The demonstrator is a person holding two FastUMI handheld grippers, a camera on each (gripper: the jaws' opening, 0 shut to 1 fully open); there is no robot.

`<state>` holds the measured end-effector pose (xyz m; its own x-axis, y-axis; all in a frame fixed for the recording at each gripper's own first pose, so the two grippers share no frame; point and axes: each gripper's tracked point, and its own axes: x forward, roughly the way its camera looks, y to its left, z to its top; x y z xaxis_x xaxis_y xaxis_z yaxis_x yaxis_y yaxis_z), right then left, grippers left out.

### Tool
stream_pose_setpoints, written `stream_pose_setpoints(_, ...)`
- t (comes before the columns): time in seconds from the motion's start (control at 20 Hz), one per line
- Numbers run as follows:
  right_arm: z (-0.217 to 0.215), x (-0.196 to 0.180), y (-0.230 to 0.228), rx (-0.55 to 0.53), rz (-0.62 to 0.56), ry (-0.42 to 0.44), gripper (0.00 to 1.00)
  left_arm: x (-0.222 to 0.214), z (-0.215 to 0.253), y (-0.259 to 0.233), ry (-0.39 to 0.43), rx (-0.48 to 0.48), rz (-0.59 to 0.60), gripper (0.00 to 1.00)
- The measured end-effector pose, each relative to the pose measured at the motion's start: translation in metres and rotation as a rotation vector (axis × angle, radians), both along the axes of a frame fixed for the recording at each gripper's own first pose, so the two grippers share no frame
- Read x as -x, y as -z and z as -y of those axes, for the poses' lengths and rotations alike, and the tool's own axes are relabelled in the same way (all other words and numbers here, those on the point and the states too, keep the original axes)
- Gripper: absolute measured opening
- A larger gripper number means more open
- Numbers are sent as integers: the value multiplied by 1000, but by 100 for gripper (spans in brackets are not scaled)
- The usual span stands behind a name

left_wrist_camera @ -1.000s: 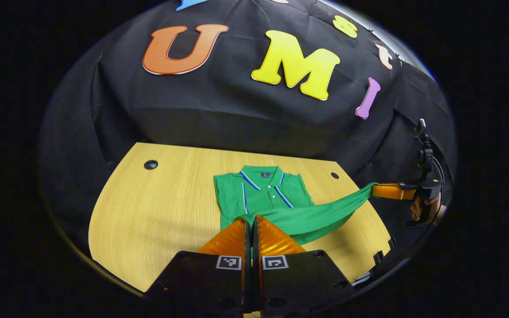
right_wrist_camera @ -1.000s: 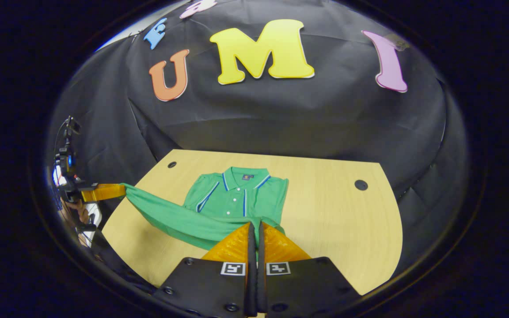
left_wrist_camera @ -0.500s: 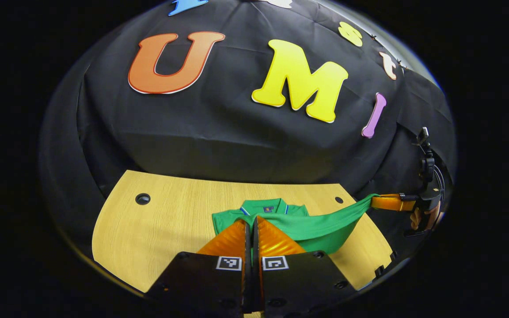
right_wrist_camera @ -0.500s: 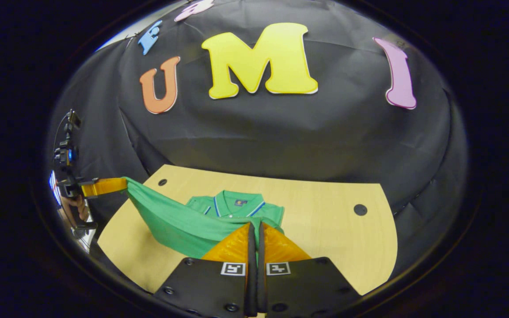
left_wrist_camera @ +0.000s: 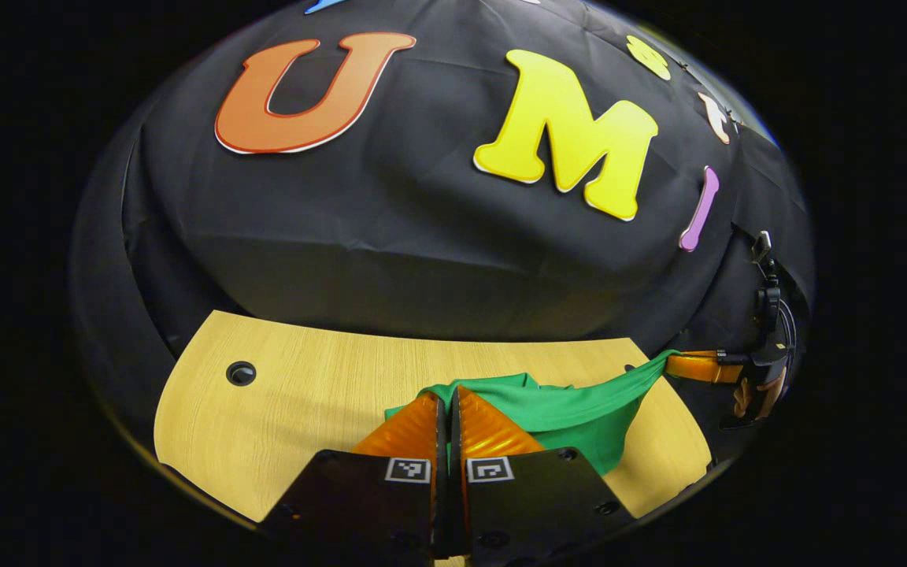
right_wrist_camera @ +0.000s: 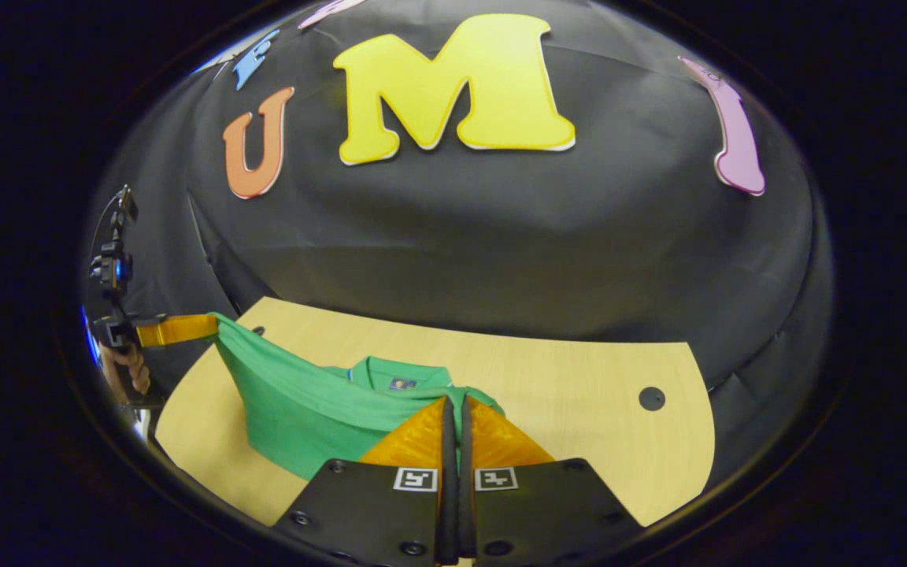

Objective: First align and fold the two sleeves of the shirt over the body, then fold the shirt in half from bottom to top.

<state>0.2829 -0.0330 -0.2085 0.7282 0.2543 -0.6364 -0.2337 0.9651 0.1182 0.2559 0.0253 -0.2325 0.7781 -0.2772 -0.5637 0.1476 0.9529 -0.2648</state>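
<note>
The shirt (right_wrist_camera: 304, 402) lies on the table (right_wrist_camera: 579, 409), its lower edge lifted off the top and stretched between the two grippers — the left gripper (left_wrist_camera: 447, 391) at one corner, the right gripper (right_wrist_camera: 454, 399) at the other, well apart — with the collar (right_wrist_camera: 394, 372) behind the raised cloth, toward the booth wall

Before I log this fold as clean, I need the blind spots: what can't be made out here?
- Folded sleeves and front of the green polo shirt: hidden in both views under its own lifted lower half.
- Grip points: in the left gripper view the left gripper covers the cloth it pinches; likewise the right gripper.
- Wooden table's near edge: hidden behind gripper bodies.
</note>
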Motion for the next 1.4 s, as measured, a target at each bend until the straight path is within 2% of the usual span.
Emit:
stream_pose_setpoints(0.05, -1, -9, 9, 2, -1, 4, 2, -6, 3, 12, -6, 11, -17, 3)
stream_pose_setpoints(0.15, -1, -24, 29, 6, -6, 14, 5, -17, 3, 40, -36, 27, -49, 3)
stream_pose_setpoints(0.25, -4, -37, 51, 1, -20, 13, 2, -25, -5, 68, -73, 19, -78, 3)
stream_pose_setpoints(0.4, 1, -59, 90, 37, -24, 29, 2, -37, -2, 105, -63, 38, -111, 3)
stream_pose_setpoints(0.5, -1, -66, 115, 17, -60, 50, 3, -46, -10, 130, -77, 8, -126, 3)
stream_pose_setpoints(0.65, 0, -72, 144, 45, -84, 53, 2, -53, -8, 159, -68, -40, -150, 4)
stream_pose_setpoints(0.8, -2, -71, 157, 55, -107, 51, 3, -54, -1, 174, -54, -79, -166, 7)
stream_pose_setpoints(0.85, -4, -71, 158, 52, -109, 50, 4, -55, 2, 175, -53, -84, -165, 11)
stream_pose_setpoints(0.9, -4, -70, 158, 58, -112, 48, 7, -55, 2, 176, -59, -91, -168, 13)
stream_pose_setpoints(1.0, -3, -67, 158, 73, -114, 44, 19, -52, 8, 170, -56, -92, -174, 23)
stream_pose_setpoints(1.15, -3, -65, 142, 87, -64, 54, 58, -45, 6, 147, -57, -130, -132, 71)
stream_pose_setpoints(1.3, -3, -59, 113, 107, 7, 81, 98, -42, 6, 112, -69, -163, -63, 87)
stream_pose_setpoints(1.35, -4, -56, 102, 106, 27, 89, 98, -39, 7, 100, -74, -170, -44, 93)
stream_pose_setpoints(1.4, -5, -51, 90, 98, 46, 98, 98, -36, 5, 87, -85, -171, -21, 94)
